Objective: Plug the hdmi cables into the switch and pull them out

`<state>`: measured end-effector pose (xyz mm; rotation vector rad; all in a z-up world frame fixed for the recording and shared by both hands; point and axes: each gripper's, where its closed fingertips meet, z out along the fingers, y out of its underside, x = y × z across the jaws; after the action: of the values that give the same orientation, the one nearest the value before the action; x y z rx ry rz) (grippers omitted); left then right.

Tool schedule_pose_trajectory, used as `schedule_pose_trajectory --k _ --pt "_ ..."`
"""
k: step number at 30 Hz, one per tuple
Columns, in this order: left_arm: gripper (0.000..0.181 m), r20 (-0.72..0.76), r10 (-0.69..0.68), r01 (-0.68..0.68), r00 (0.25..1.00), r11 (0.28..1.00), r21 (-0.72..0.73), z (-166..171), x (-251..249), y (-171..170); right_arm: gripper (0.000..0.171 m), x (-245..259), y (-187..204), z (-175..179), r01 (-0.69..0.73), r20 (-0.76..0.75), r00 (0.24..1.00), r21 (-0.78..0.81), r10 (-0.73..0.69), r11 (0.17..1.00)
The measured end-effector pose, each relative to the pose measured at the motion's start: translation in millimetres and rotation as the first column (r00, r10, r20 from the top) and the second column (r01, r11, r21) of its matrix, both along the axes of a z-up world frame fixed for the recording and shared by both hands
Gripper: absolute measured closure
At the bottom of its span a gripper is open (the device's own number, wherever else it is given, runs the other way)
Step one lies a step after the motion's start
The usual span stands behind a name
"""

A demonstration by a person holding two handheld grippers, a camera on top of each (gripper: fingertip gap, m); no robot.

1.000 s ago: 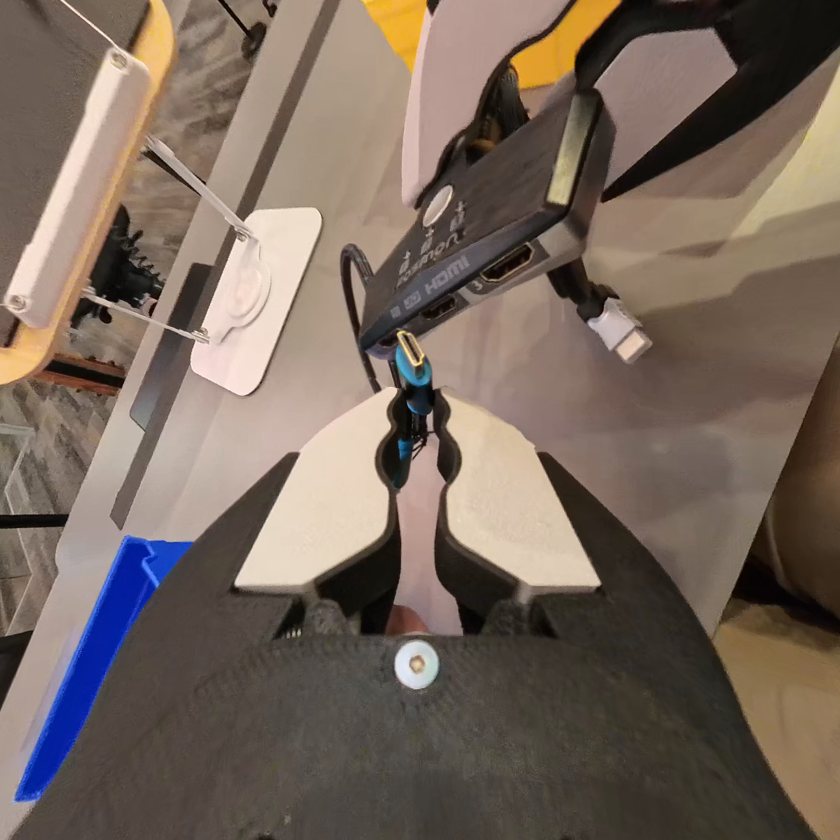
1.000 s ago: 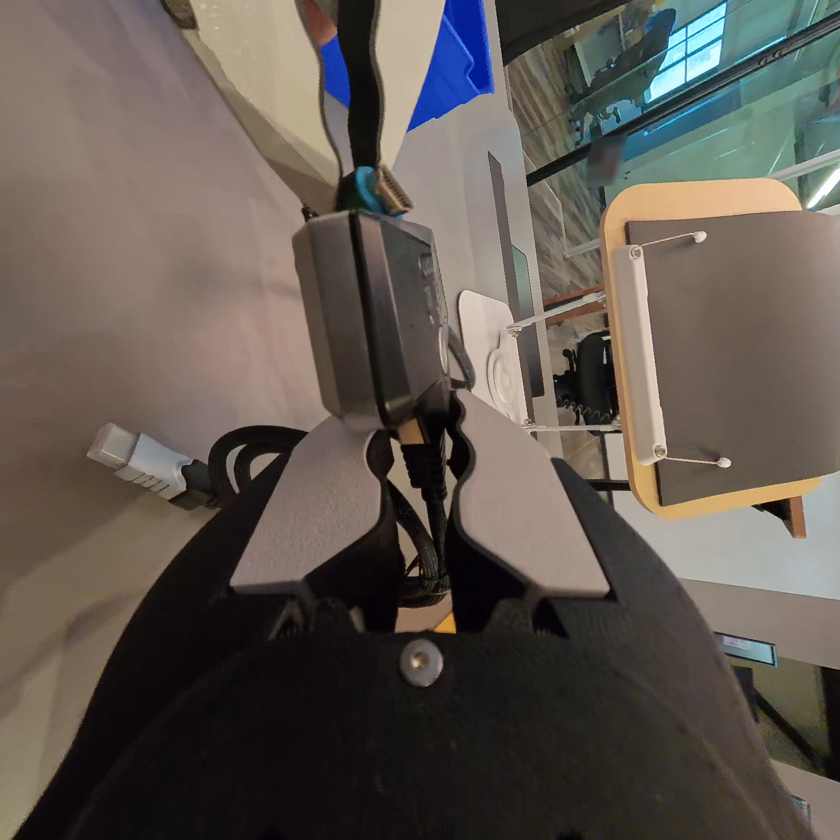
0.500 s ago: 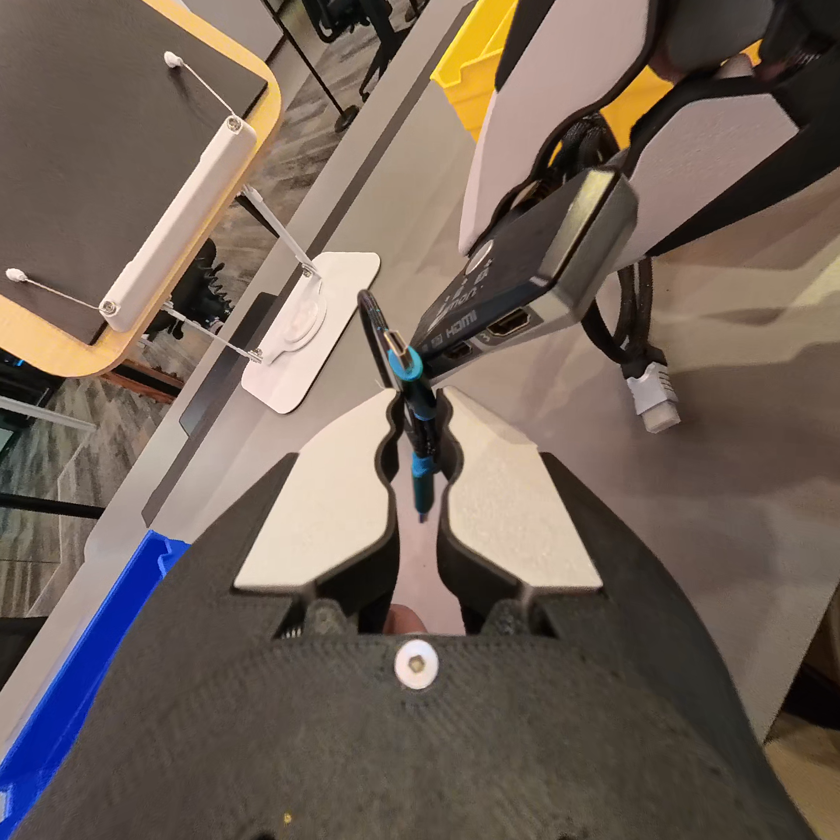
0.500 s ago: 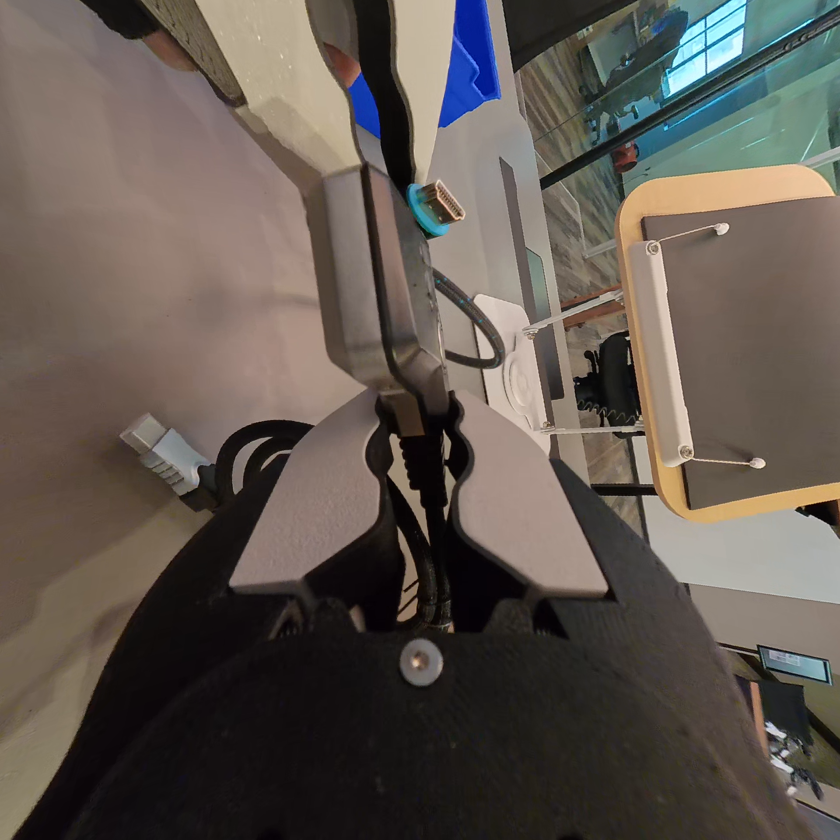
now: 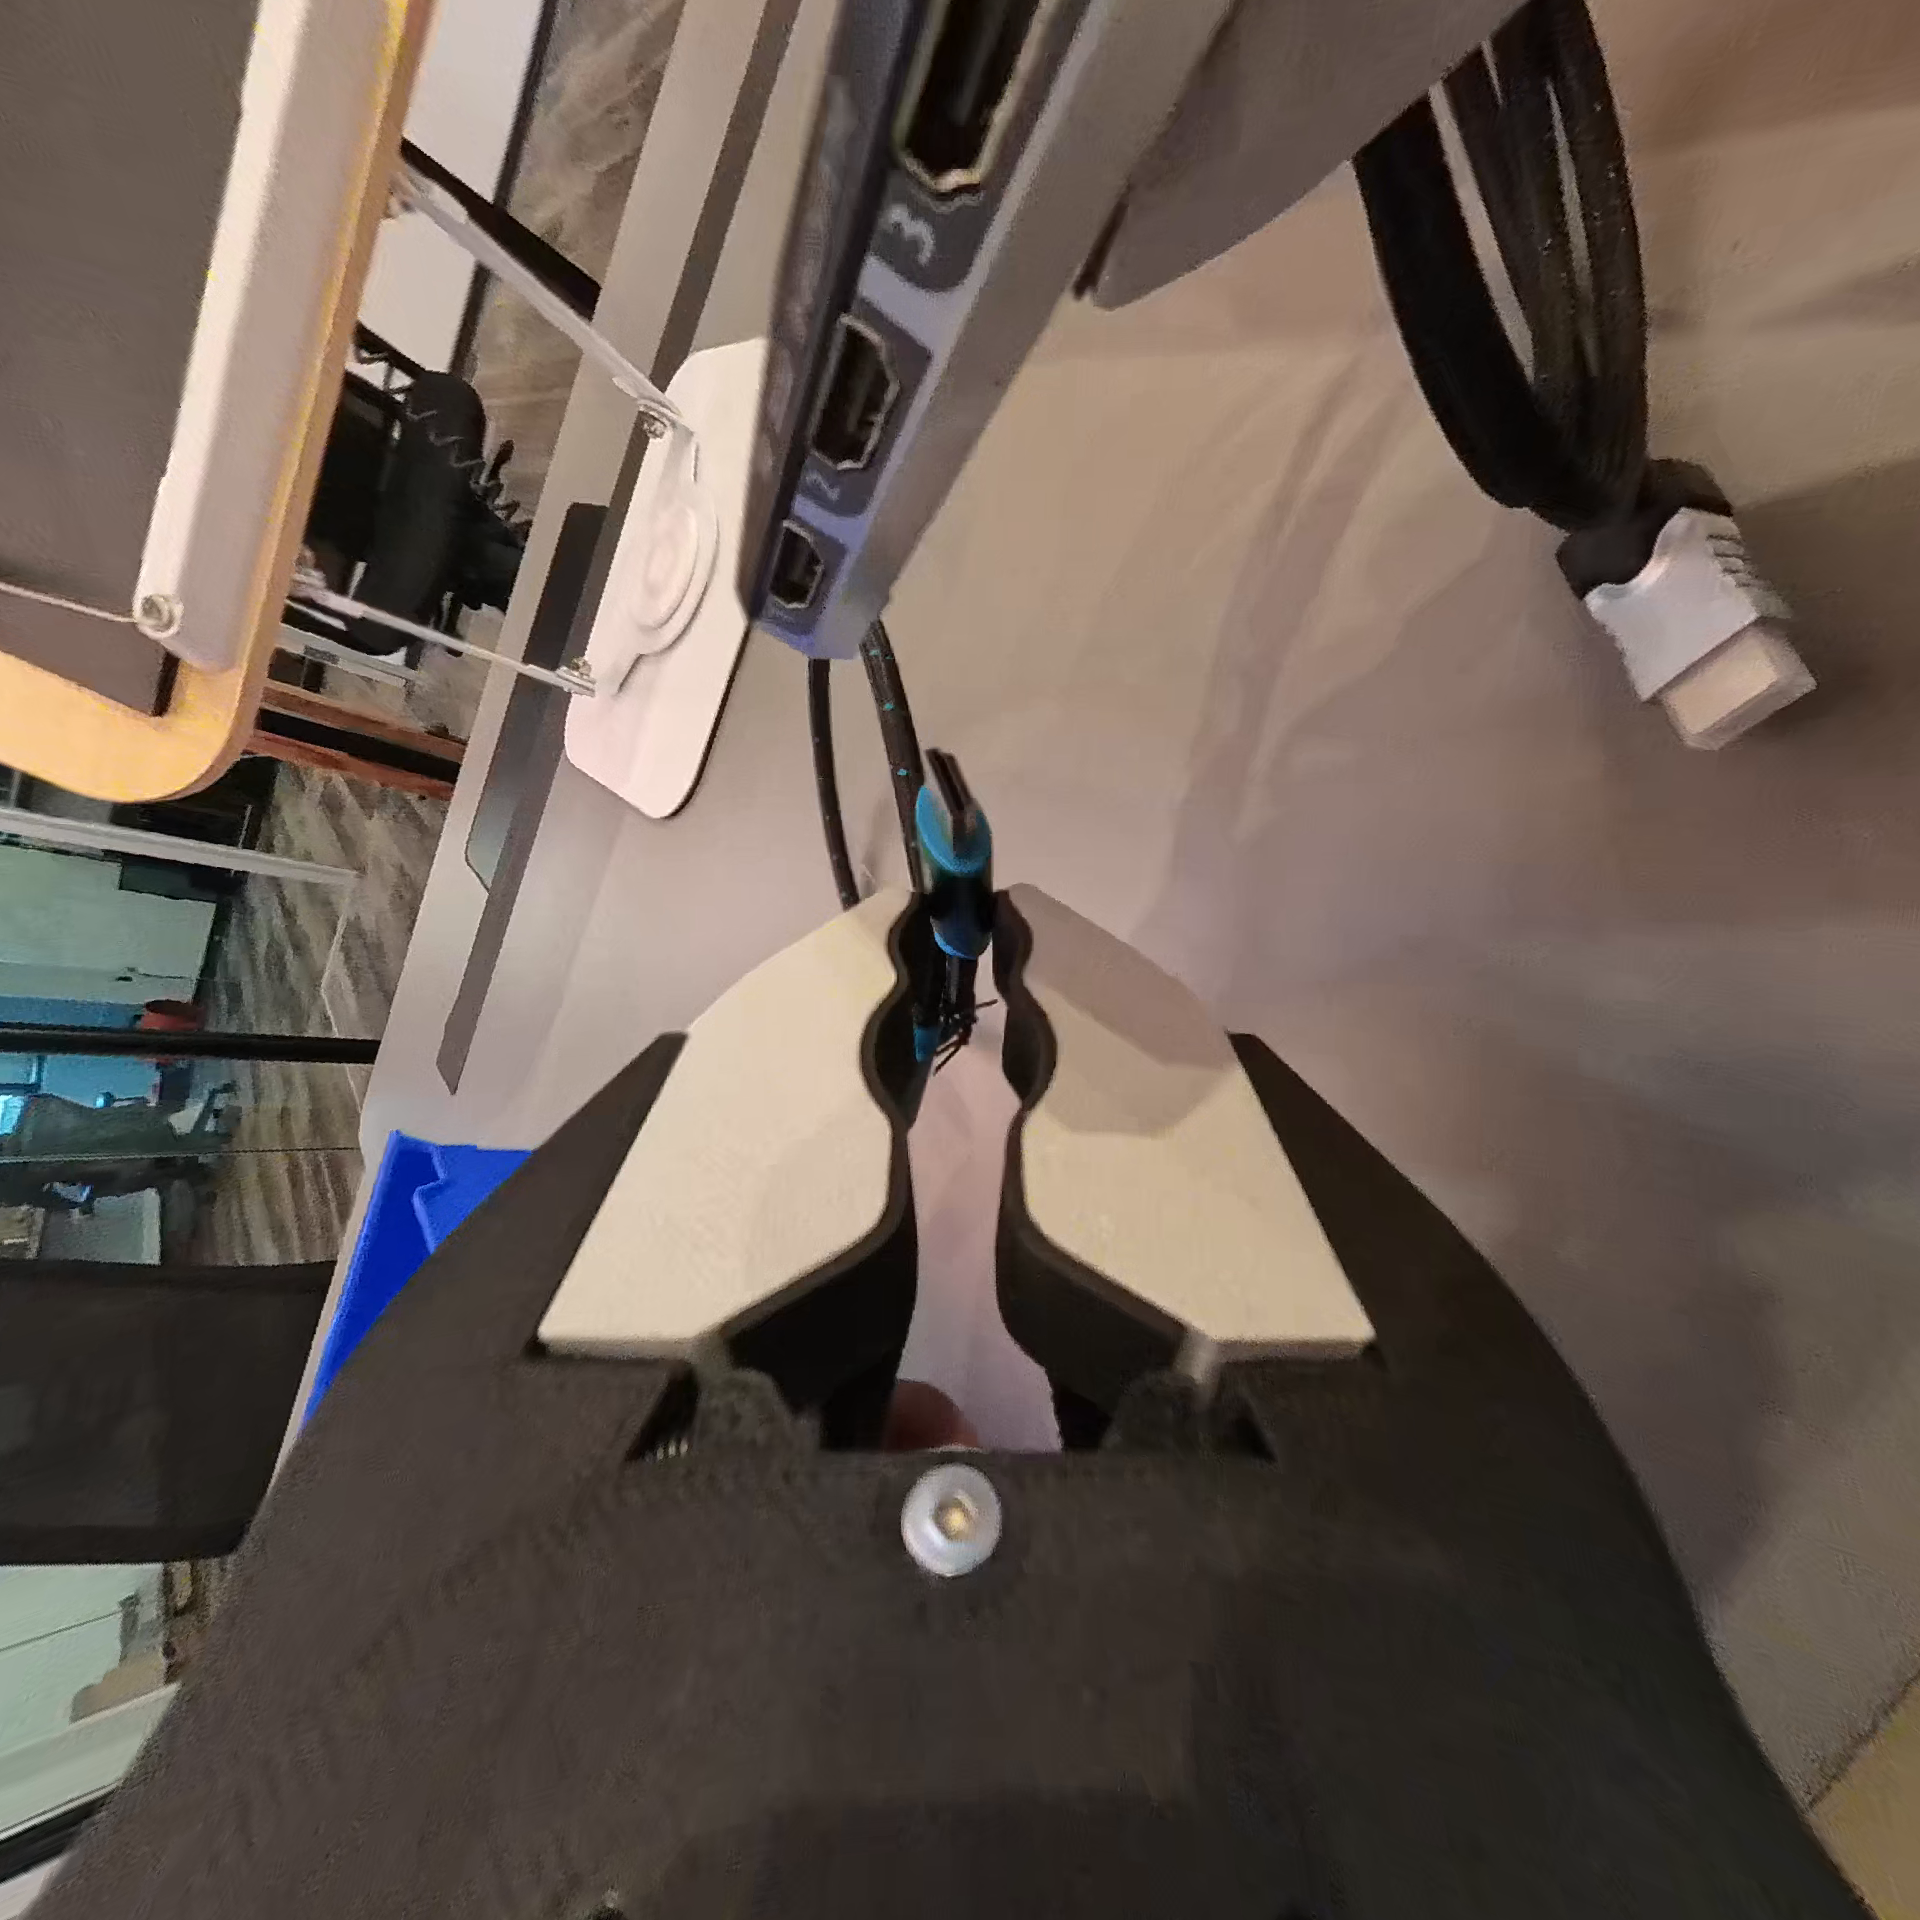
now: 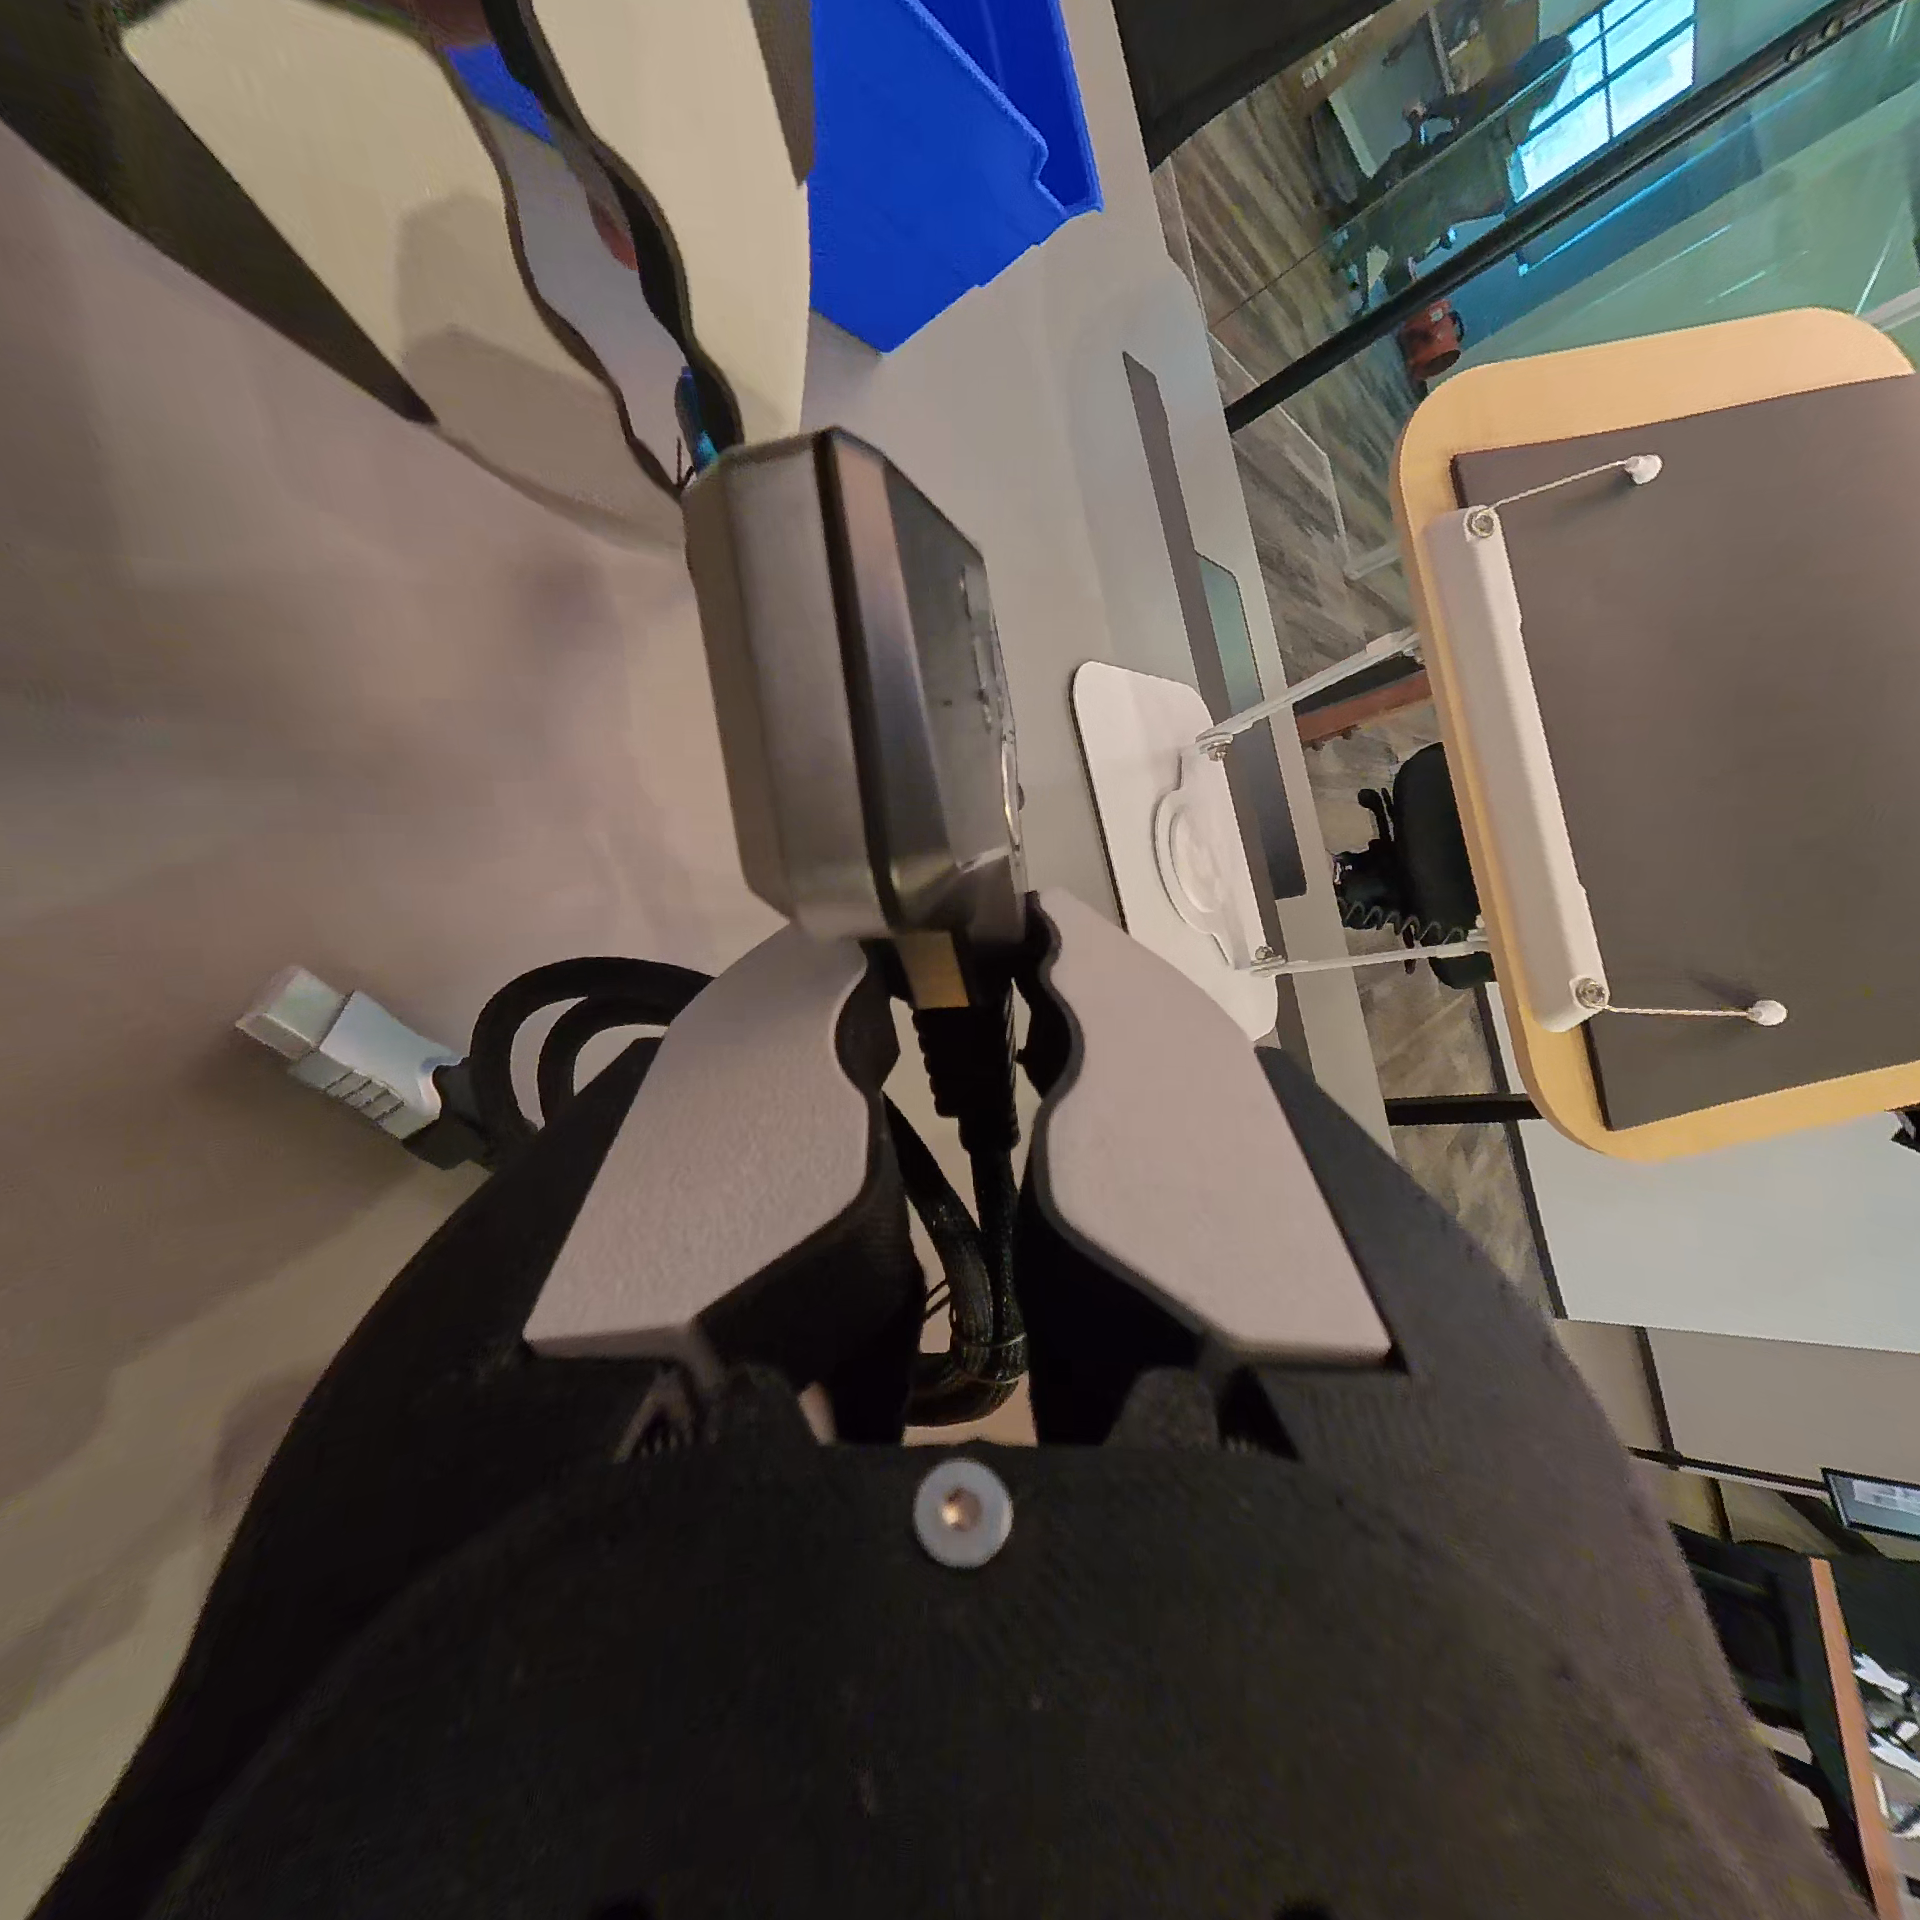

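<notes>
My left gripper (image 5: 956, 906) is shut on a blue-collared HDMI plug (image 5: 951, 831), whose tip points up towards the switch (image 5: 883, 312) with a gap between them. The switch's port side faces the left wrist view and three ports on it stand empty. My right gripper (image 6: 956, 935) is shut on a black HDMI plug (image 6: 951, 1003) with a gold tip that sits in the near end of the switch (image 6: 831, 707), holding it off the table. The left gripper (image 6: 644, 260) shows beyond the switch, with the blue plug (image 6: 694, 416) mostly hidden behind it.
A silver HDMI plug (image 5: 1704, 634) on a coiled black braided cable (image 5: 1507, 260) lies on the grey table (image 5: 1247, 935); it also shows in the right wrist view (image 6: 332, 1049). A white stand base (image 5: 665, 623) carries a wood-edged board (image 6: 1662, 727). A blue bin (image 6: 935, 156) stands at the table edge. There is about 9 centimeters between the tips of the two grippers.
The switch and the left gripper have closed in on each other. The blue plug, first at the switch's end port, then beside it, now sits just off the port side's end.
</notes>
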<state>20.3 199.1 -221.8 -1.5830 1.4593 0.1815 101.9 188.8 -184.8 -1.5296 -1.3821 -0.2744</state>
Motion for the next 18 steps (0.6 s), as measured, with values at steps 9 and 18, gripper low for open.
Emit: schedule_pose_trajectory --k 9,18 --pt "0.172 0.017 0.035 -0.037 0.999 0.979 0.201 0 9 22 0.152 2 0 4 0.003 -0.045 0.999 -0.007 -0.003 1.0" --pt "0.171 0.064 0.001 -0.026 0.998 0.919 0.393 18 20 36 0.151 7 2 9 0.015 -0.097 0.995 -0.01 -0.015 1.0"
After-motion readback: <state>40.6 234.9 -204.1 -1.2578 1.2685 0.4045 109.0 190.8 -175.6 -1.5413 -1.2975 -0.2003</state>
